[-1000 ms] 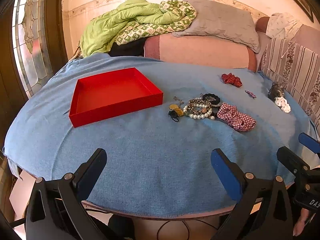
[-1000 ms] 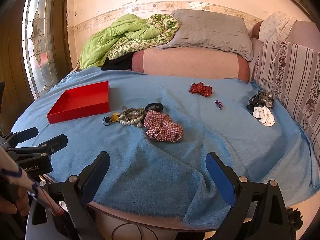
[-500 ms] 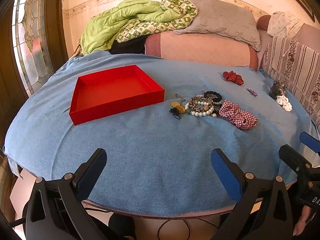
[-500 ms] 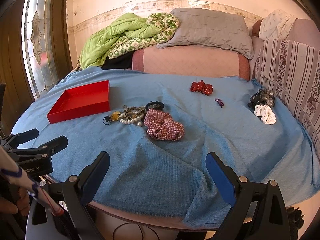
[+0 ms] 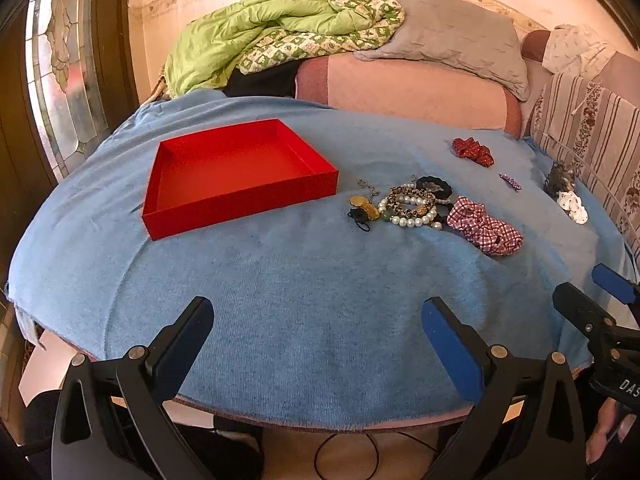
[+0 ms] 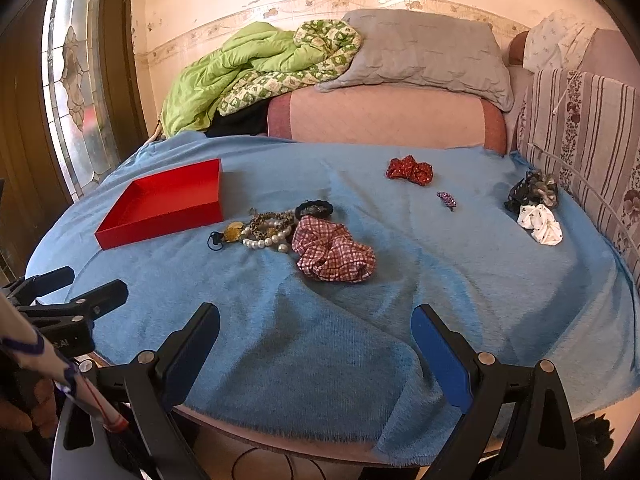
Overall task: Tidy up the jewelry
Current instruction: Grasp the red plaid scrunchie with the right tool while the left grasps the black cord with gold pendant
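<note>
An empty red tray (image 5: 240, 176) (image 6: 160, 208) lies on the blue cloth (image 5: 300, 300) at the left. Right of it sits a heap of jewelry (image 5: 408, 204) (image 6: 264, 230): pearl and beaded bracelets, gold pendants, a black hair tie. A red-checked scrunchie (image 5: 486, 232) (image 6: 332, 256) touches the heap's right side. Farther right lie a red dotted scrunchie (image 5: 472, 151) (image 6: 410, 170), a small purple clip (image 5: 510, 181) (image 6: 447, 199) and a dark and a white scrunchie (image 6: 536, 208). My left gripper (image 5: 316, 316) and right gripper (image 6: 316, 320) both hover open over the near edge, holding nothing.
Behind the cloth lie a pink bolster (image 6: 384, 120), a green quilt (image 6: 248, 76) and a grey pillow (image 6: 424, 52). A striped cushion (image 6: 588, 128) lines the right side. A stained-glass window (image 6: 76, 80) stands at the left. Each gripper shows in the other's view.
Both grippers have drifted slightly; the scene shifts a little in each view. Nothing on the cloth has moved, and both stay open.
</note>
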Action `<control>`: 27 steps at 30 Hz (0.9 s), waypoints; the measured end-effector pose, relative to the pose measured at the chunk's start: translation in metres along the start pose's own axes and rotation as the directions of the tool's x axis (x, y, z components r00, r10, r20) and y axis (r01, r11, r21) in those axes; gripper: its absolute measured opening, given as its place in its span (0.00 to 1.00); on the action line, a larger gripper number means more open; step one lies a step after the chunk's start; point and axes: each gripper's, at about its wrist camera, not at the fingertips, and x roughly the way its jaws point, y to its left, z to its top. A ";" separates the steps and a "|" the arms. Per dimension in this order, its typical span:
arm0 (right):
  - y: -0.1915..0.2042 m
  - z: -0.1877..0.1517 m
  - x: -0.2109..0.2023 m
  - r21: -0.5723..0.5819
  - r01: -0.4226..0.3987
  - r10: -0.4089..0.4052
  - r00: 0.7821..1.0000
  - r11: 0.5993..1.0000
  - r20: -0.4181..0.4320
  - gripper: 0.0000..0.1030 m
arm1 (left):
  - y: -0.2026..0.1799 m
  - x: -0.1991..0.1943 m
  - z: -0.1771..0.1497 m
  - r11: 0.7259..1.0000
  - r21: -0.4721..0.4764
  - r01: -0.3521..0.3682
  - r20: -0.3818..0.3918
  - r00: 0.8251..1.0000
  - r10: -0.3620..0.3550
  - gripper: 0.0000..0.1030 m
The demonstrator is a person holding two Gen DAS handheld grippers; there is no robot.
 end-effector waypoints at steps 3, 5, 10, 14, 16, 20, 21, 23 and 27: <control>-0.001 0.005 0.010 0.005 -0.024 0.024 0.999 1.000 -0.025 0.96 | 0.002 0.008 0.011 0.999 0.007 0.036 -0.002 0.999 -0.036 1.00; -0.003 0.013 0.020 0.004 -0.051 0.051 0.998 0.999 -0.048 0.96 | 0.006 0.016 0.022 0.997 0.004 0.079 -0.001 0.997 -0.079 1.00; -0.009 0.037 0.055 0.008 -0.102 0.102 0.988 0.995 -0.114 0.96 | 0.016 0.055 0.046 0.983 -0.016 0.185 -0.084 0.979 -0.185 0.98; -0.017 0.052 0.091 0.032 -0.121 0.125 0.975 0.992 -0.182 0.92 | 0.026 0.079 0.059 0.978 -0.061 0.202 -0.116 0.971 -0.208 0.90; -0.022 0.057 0.110 0.048 -0.126 0.134 0.967 0.991 -0.216 0.89 | 0.027 0.087 0.064 0.977 -0.058 0.204 -0.120 0.970 -0.210 0.88; -0.029 0.057 0.139 0.083 -0.131 0.148 0.955 0.988 -0.255 0.73 | 0.016 0.100 0.071 0.972 -0.021 0.233 -0.131 0.964 -0.233 0.84; -0.029 0.056 0.145 0.077 -0.120 0.137 0.953 0.990 -0.270 0.68 | 0.012 0.103 0.072 0.971 -0.004 0.241 -0.136 0.961 -0.239 0.83; -0.029 0.054 0.151 0.075 -0.124 0.140 0.950 0.989 -0.279 0.47 | 0.004 0.109 0.075 0.969 0.027 0.244 -0.138 0.961 -0.238 0.82; -0.038 0.060 0.139 0.085 -0.112 0.129 0.964 0.990 -0.231 0.16 | -0.005 0.120 0.078 0.964 0.056 0.262 -0.149 0.957 -0.251 0.67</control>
